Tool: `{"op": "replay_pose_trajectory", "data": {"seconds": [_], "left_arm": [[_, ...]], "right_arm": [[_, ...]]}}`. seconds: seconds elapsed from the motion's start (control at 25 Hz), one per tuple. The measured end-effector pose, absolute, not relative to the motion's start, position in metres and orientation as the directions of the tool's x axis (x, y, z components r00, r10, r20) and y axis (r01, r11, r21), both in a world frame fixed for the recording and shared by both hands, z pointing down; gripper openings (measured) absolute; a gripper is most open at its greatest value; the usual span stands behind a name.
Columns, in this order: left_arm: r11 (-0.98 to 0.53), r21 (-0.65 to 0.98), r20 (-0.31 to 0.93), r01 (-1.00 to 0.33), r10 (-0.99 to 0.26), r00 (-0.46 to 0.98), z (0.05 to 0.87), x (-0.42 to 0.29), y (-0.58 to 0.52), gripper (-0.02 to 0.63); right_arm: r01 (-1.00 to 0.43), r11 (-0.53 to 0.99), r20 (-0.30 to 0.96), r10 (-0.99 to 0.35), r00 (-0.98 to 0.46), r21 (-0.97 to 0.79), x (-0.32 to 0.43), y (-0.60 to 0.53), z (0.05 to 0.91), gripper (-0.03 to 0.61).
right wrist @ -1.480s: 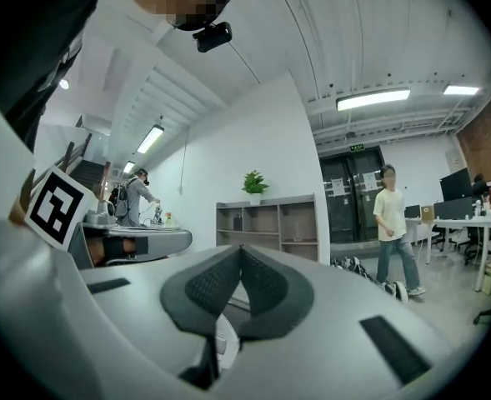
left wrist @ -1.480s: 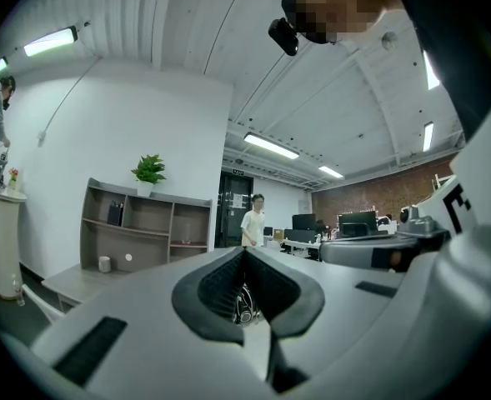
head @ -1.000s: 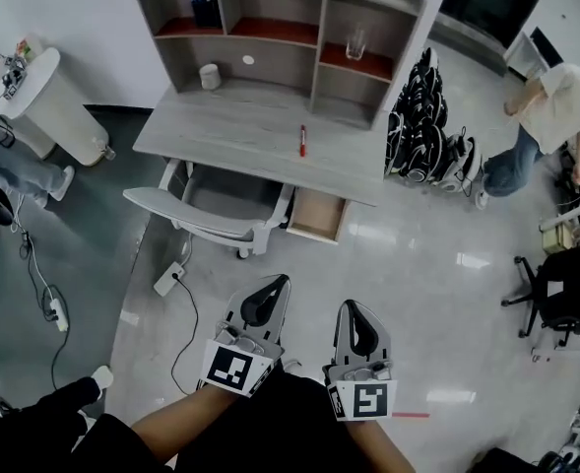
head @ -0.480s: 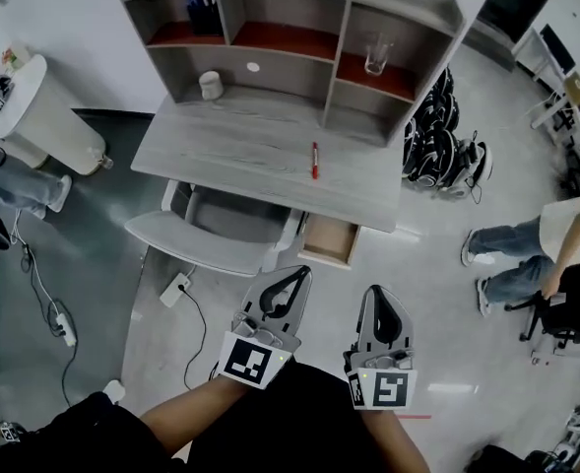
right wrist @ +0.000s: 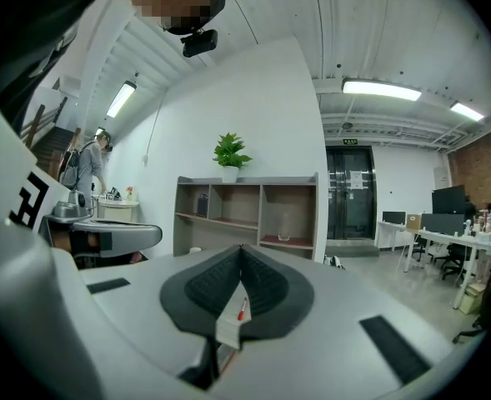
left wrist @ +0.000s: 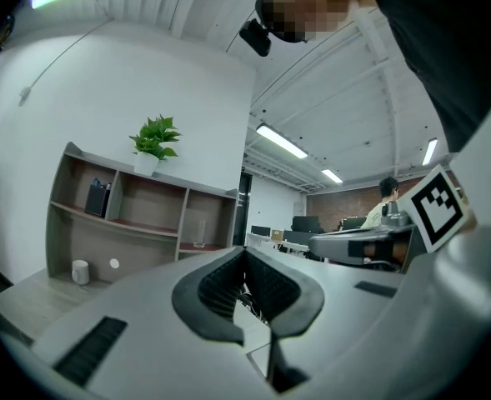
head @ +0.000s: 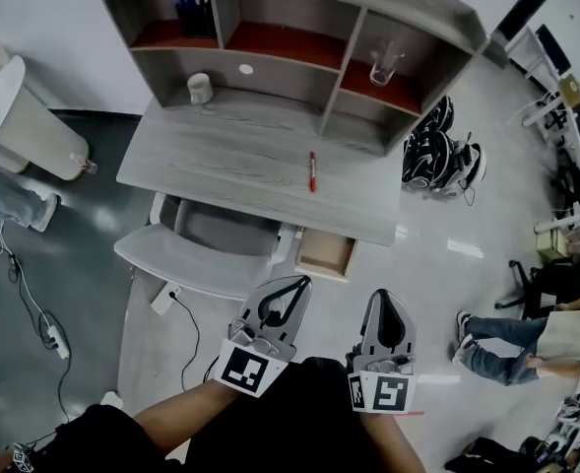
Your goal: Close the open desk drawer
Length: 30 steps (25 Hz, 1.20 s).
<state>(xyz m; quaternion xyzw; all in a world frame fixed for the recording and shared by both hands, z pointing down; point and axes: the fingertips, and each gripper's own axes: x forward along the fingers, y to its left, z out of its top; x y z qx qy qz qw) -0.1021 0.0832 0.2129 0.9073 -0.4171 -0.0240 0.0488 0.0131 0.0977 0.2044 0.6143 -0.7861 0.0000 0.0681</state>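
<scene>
Under the surface's [head: 232, 162] right end, the drawer [head: 326, 252] sticks out, long axis & front pointing toward you. Your left tongs [head: 302, 282] & right tongs [head: 385, 296] are both closed, empty, not touching it.

Nothing readable here tbh, the little sign [right wrist: 349, 142] above the glass door [right wrist: 351, 198] is too small.
</scene>
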Motion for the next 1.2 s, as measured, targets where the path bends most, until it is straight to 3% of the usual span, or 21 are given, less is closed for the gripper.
{"op": "replay_pose_trajectory", "data": {"seconds": [0.08,0.24,0.36,0.48,0.68,0.76,0.92,1.2], "left_arm": [[-0.690,0.020,0.047,-0.723,-0.722,0.690,0.222,-0.101,0.080,0.011],[-0.629,0.194,-0.003,-0.753,-0.768,0.641,0.225,-0.106,0.064,0.011],[-0.659,0.133,0.055,-0.740,-0.741,0.670,0.237,-0.104,0.063,0.011],[-0.653,0.198,0.066,-0.731,-0.735,0.674,0.252,-0.095,0.060,0.011],[-0.714,0.068,0.145,-0.697,-0.684,0.715,0.290,-0.077,0.066,0.011],[-0.702,0.053,0.167,-0.710,-0.695,0.700,0.303,-0.074,0.064,0.011],[-0.617,0.186,0.178,-0.765,-0.744,0.644,0.329,-0.073,0.054,0.011],[-0.592,0.154,0.295,-0.791,-0.737,0.608,0.386,-0.070,0.046,0.011]], "right_arm": [[-0.970,0.226,0.105,-0.971,-0.217,0.085,0.015,0.093,0.207,0.015],[-0.975,0.207,0.135,-0.971,-0.196,0.077,0.020,0.084,0.218,0.015],[-0.975,0.208,0.154,-0.969,-0.194,0.080,0.025,0.081,0.229,0.015],[-0.974,0.212,0.173,-0.965,-0.196,0.083,0.033,0.079,0.244,0.015],[-0.960,0.277,0.220,-0.939,-0.263,0.034,0.043,0.081,0.278,0.015],[-0.958,0.287,0.232,-0.934,-0.273,0.025,0.051,0.082,0.290,0.015],[-0.946,0.320,0.252,-0.921,-0.297,0.054,0.067,0.076,0.311,0.017],[-0.951,0.301,0.287,-0.919,-0.269,0.073,0.105,0.065,0.362,0.017]]}}
